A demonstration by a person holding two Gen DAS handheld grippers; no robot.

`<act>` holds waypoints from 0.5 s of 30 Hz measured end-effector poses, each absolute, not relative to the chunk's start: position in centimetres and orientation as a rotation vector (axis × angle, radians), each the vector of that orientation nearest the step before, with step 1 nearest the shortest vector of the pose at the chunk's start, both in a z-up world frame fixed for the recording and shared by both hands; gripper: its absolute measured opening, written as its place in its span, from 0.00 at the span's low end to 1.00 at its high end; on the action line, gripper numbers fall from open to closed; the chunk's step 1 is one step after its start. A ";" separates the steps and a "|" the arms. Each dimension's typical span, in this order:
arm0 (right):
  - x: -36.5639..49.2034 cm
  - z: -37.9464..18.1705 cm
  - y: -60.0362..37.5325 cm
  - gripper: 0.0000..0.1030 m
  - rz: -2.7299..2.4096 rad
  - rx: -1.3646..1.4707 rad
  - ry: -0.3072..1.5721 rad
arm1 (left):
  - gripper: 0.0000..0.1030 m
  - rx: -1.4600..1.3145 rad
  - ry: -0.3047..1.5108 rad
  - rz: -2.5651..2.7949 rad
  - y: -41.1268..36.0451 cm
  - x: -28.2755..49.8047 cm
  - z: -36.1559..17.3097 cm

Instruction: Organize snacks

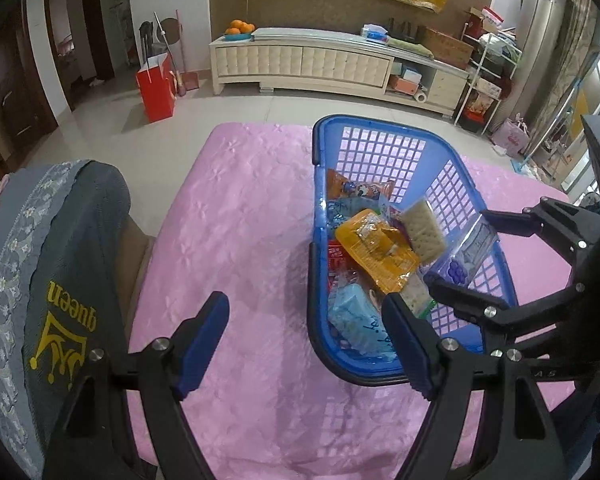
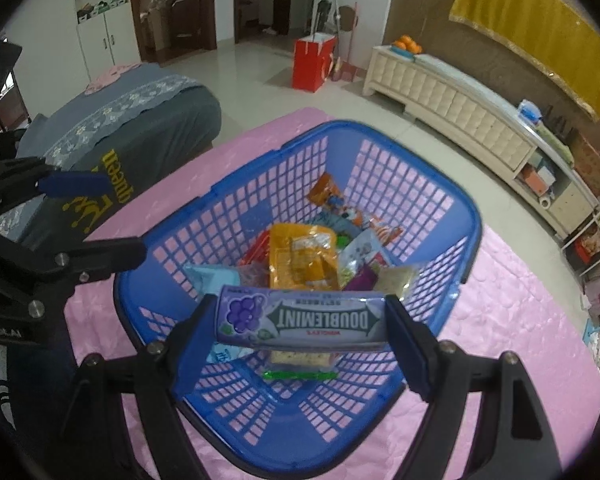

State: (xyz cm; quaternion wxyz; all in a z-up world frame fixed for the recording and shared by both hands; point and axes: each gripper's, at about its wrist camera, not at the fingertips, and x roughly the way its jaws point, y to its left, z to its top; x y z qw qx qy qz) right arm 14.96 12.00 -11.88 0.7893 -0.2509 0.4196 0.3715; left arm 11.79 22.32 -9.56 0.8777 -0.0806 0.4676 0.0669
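A blue plastic basket [image 1: 320, 264] [image 2: 470, 240] sits on the pink cloth and holds several snack packets, among them an orange packet [image 1: 376, 254] [image 2: 300, 256] and a cracker pack [image 1: 424, 232]. My right gripper [image 2: 300, 324] is shut on a purple Doublemint gum pack [image 2: 300, 320], held above the basket's near side; the pack also shows in the left wrist view [image 1: 470, 256]. My left gripper [image 1: 304, 340] is open and empty, low over the cloth, its right finger by the basket's near left corner.
A grey cushion with "queen" printed on it [image 1: 60, 280] [image 2: 140, 140] lies at the left of the pink cloth [image 1: 236, 240]. Beyond are tiled floor, a red bag [image 1: 156, 88] and a cream cabinet [image 1: 300, 64].
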 end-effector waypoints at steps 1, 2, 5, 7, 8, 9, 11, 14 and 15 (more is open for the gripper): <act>14.9 -12.1 12.2 0.81 0.796 -0.553 0.906 | 0.75 -0.164 0.976 0.140 22.3 11.8 -9.6; 14.8 -12.3 12.4 0.82 0.792 -0.568 0.913 | 0.75 -0.162 0.976 0.139 22.3 11.7 -9.6; 14.8 -12.6 12.4 0.85 0.795 -0.581 0.939 | 0.75 -0.172 0.972 0.133 22.5 11.4 -9.5; 14.7 -12.2 11.9 0.86 0.793 -0.562 0.930 | 0.75 -0.174 0.971 0.134 22.5 11.2 -9.4; 14.6 -11.8 11.5 0.86 0.788 -0.541 0.921 | 0.75 -0.175 0.968 0.135 22.4 11.1 -9.3; 14.6 -11.4 11.0 0.87 0.784 -0.520 0.920 | 0.75 -0.174 0.964 0.136 22.3 10.9 -9.2; 14.4 -10.4 9.8 0.87 0.773 -0.468 0.909 | 0.75 -0.157 0.946 0.159 21.8 10.4 -8.5; 13.6 -8.5 7.6 0.87 0.742 -0.388 0.869 | 0.75 -0.132 0.873 0.149 20.3 9.1 -6.6; 13.2 -7.8 6.8 0.87 0.726 -0.364 0.856 | 0.75 -0.131 0.855 0.146 19.8 8.7 -6.0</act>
